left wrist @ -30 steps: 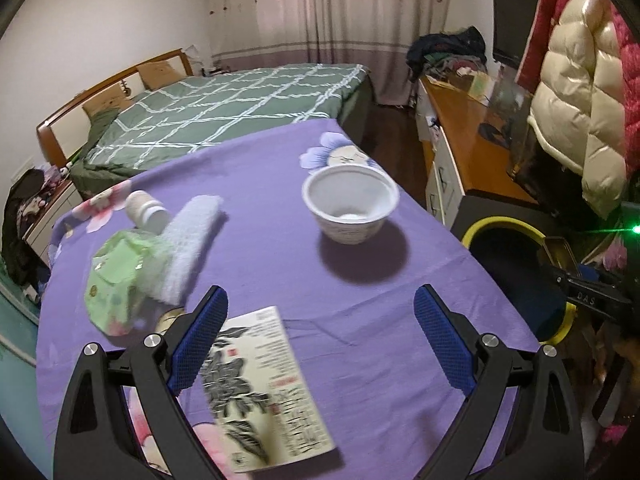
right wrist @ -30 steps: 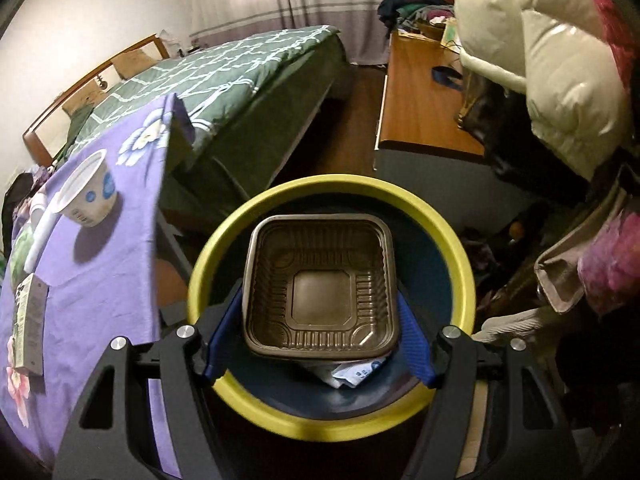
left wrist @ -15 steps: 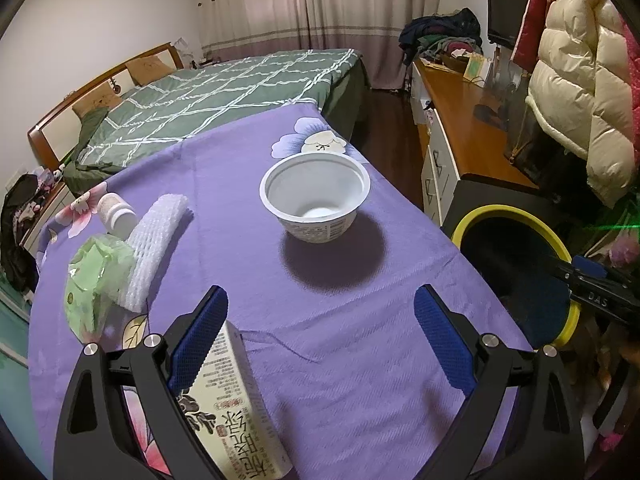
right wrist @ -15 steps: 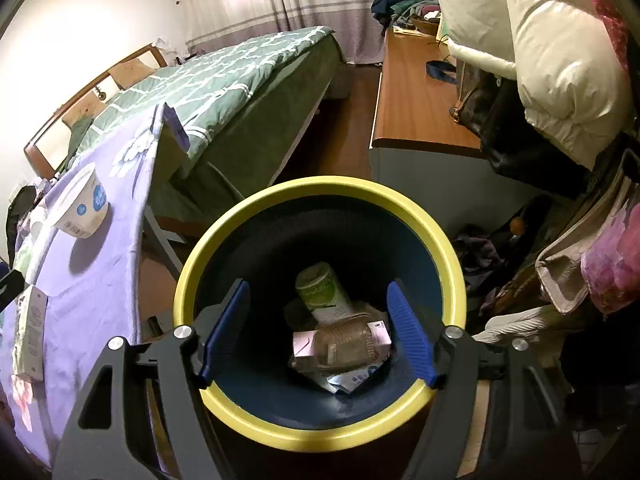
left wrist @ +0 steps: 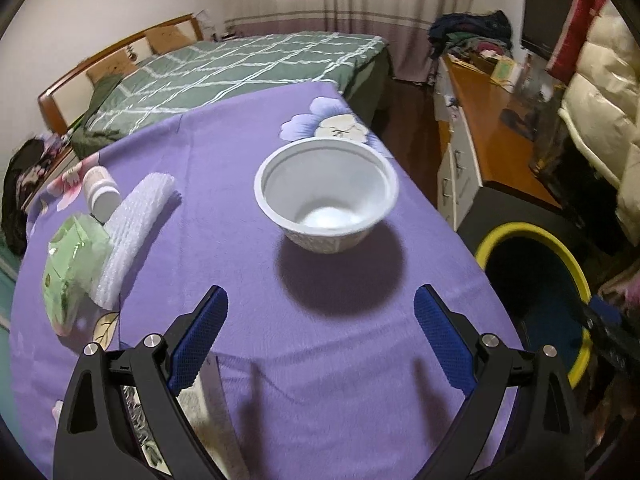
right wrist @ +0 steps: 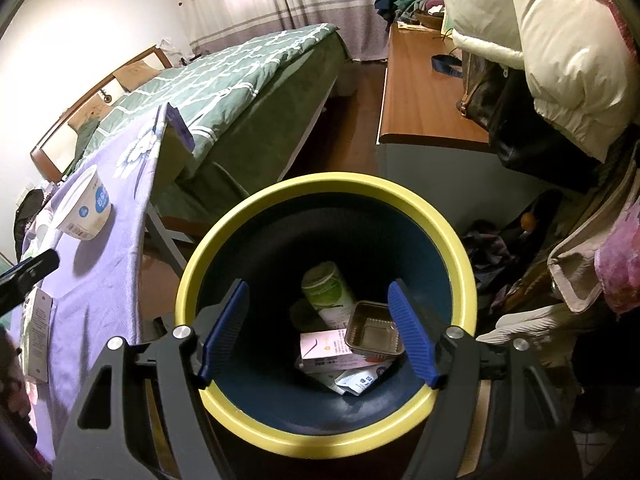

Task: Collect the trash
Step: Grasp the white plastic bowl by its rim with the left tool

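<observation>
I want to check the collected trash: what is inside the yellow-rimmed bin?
Inside the bin lie a green-labelled cup, a brown plastic tray, a pink carton and a white wrapper. Anything beneath them is covered.

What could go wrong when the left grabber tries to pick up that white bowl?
The white bowl looks about as wide as the open left gripper, so the pads might slip off its rim. It also sits near the table's edge, so a nudge could tip it onto the floor instead of into the yellow-rimmed bin.

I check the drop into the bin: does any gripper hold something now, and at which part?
Nothing is held. The left gripper is open above the purple tablecloth; the right gripper is open over the yellow-rimmed dark bin.
</observation>
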